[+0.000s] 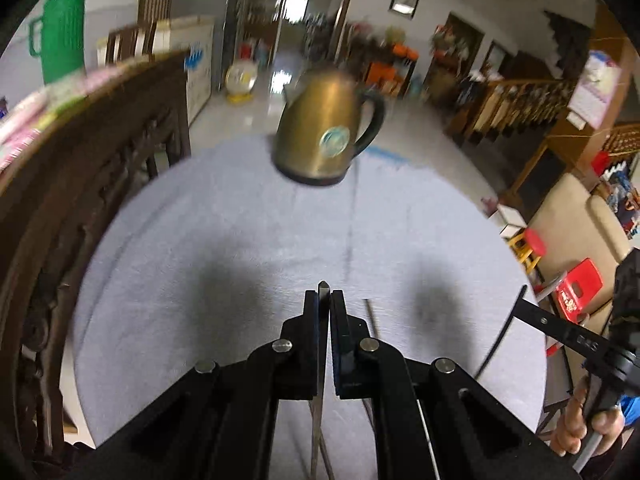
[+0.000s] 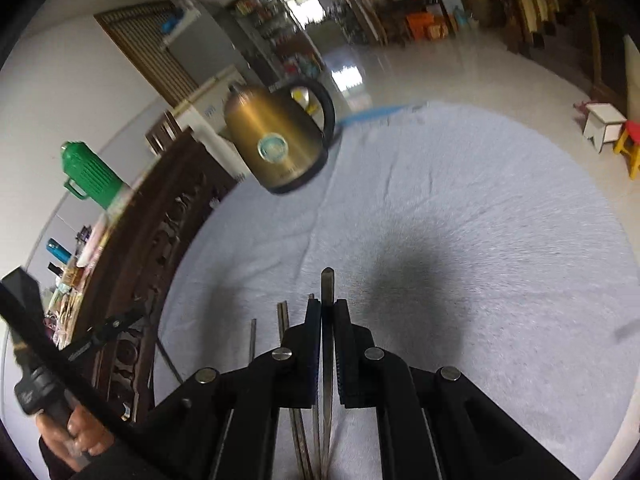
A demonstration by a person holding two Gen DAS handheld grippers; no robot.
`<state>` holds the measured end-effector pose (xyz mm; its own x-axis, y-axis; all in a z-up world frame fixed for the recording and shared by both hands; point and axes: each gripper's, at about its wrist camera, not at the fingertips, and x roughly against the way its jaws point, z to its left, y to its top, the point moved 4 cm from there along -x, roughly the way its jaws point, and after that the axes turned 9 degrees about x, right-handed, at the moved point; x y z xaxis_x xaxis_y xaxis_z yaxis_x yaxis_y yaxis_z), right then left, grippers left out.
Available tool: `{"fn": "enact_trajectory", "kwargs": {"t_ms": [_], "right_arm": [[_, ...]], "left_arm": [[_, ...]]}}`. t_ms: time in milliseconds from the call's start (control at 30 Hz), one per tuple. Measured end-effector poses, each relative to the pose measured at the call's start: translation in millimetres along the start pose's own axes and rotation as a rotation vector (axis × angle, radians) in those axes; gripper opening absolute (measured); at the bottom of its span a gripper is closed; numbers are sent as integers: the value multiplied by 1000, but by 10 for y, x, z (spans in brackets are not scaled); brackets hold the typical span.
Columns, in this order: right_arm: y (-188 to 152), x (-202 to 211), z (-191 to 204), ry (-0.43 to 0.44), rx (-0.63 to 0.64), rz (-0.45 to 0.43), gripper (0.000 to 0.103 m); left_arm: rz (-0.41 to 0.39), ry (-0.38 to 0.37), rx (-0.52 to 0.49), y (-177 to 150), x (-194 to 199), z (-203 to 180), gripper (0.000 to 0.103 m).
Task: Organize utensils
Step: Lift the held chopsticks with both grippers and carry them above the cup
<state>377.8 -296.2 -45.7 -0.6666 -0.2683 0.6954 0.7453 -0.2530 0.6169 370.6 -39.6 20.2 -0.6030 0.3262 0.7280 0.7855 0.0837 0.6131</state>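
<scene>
Both tools are closed, each on one thin metal utensil. The left tool (image 1: 325,300) pinches a flat metal stick (image 1: 323,289) whose pointed end comes out just past the fingertips, and the rest of it runs back under the tool. The right tool (image 2: 328,306) holds a similar metal stick (image 2: 327,280) in the same manner, with more of its tip showing. Both are above the table (image 1: 240,220), which carries a pale blue cloth, and I judge that neither stick touches the cloth at its front end. Other thin sticks (image 2: 283,316) show just beside the right tool's fingers; whether they lie loose on the table or are caught in the grip, I cannot tell. The main risk is slipping: the sticks are smooth, narrow and held at one point only, so a quick swing could let one turn between the pads or fall out. A second risk is the brass kettle (image 1: 326,124), which stands at the far side of the table; a long stick carried forward carelessly could knock it. Also the two tools are near each other, so their sticks could cross and pull one another loose.
</scene>
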Motion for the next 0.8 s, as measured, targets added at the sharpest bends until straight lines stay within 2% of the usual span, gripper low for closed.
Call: {"fn": "enact_trajectory", "kwargs": {"t_ms": [67,367,533,800], "right_arm": [[-79,184,51,-5,3,-42,7],[-348,879,315,-53,57,-184,7],[-444,1268,463,-102,101,-268,7],[-542,1853,710,-116,154,-388,7]], "left_arm": [[-59,-16,-16,-121,275,-57,5],[-230,-60,-66,-510,1064,-238,5],[-290,-94,-83,-572,1351,-294,5],[-399,-155,-88,-600,1964,-448,5]]}}
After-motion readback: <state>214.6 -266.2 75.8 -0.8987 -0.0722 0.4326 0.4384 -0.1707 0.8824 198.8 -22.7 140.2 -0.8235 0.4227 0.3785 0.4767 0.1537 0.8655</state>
